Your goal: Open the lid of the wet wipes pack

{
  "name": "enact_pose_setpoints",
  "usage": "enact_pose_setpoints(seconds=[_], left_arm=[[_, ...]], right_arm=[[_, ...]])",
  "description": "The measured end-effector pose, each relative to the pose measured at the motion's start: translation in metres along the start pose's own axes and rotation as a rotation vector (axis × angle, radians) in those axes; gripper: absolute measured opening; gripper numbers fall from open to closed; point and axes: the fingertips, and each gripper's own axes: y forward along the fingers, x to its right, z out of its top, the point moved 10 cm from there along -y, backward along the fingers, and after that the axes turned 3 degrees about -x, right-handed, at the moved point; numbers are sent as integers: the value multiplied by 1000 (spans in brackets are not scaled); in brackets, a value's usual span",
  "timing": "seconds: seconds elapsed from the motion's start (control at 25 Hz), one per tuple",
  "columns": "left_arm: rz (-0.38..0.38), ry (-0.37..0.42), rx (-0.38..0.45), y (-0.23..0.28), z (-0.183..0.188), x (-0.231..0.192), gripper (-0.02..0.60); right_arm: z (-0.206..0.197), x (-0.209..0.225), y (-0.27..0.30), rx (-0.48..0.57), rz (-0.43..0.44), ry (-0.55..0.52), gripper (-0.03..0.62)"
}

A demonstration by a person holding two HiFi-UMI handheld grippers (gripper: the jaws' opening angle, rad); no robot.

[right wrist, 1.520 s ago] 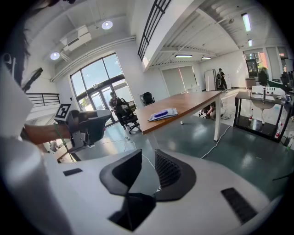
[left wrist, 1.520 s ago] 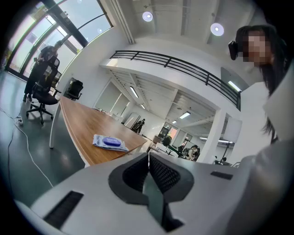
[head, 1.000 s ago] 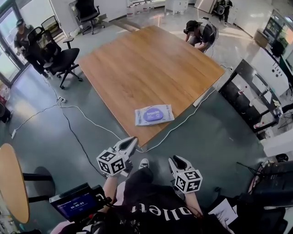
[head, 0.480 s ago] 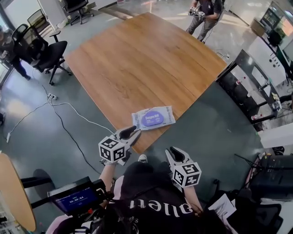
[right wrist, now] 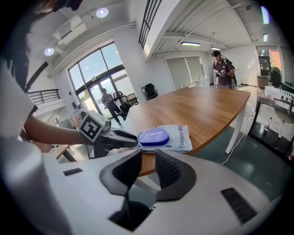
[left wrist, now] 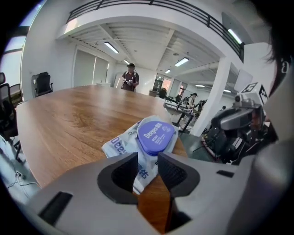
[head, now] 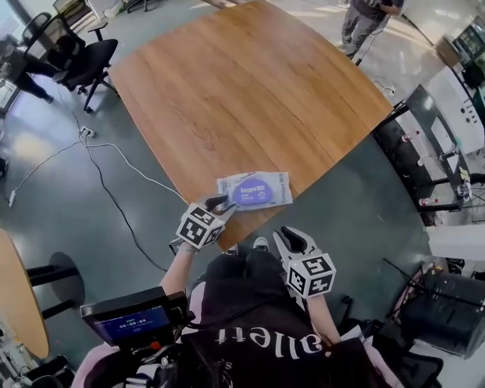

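Note:
The wet wipes pack [head: 254, 189], white with a purple oval lid [head: 256, 189], lies flat near the front edge of the wooden table [head: 242, 98]. The lid [left wrist: 156, 135] looks closed. My left gripper [head: 220, 204] is at the pack's near left corner. Its jaws are opening, and the pack's crumpled corner [left wrist: 143, 170] shows in the gap between them. My right gripper [head: 289, 239] hangs open and empty off the table's front edge, short of the pack [right wrist: 165, 137]. The right gripper view also shows the left gripper [right wrist: 133, 140] at the pack's left end.
A white cable [head: 114, 170] snakes over the floor left of the table. Office chairs [head: 83, 61] stand at the back left. A person [head: 367, 15] stands beyond the far table corner. A round table [head: 15, 303] is at the left, a dark desk [head: 424, 167] at the right.
My left gripper has gone forward and down to the pack's near corner, and its jaws have parted. The right gripper has moved up towards the table's edge.

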Motion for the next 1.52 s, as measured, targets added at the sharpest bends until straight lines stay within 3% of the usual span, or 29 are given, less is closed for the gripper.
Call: enact_pose_setpoints(seconds=[0.24, 0.44, 0.64, 0.76, 1.0, 1.28, 1.52], left_arm=[[58, 19, -83, 13, 0, -2, 118], [90, 36, -67, 20, -3, -2, 124], [91, 28, -59, 24, -3, -6, 127], [73, 15, -70, 19, -1, -2, 127], [84, 21, -68, 17, -4, -4, 127], [83, 30, -62, 15, -7, -7, 127], [93, 24, -58, 15, -10, -9, 127]], right_arm=[[26, 7, 24, -28, 70, -222, 98], [43, 6, 47, -105, 12, -583, 100], [44, 1, 81, -195, 18, -930, 100], [43, -2, 98, -229, 35, -1074, 100], [39, -1, 121, -270, 72, -1165, 100], [71, -5, 101, -142, 105, -1058, 100], [117, 3, 119, -82, 73, -1020, 100]])
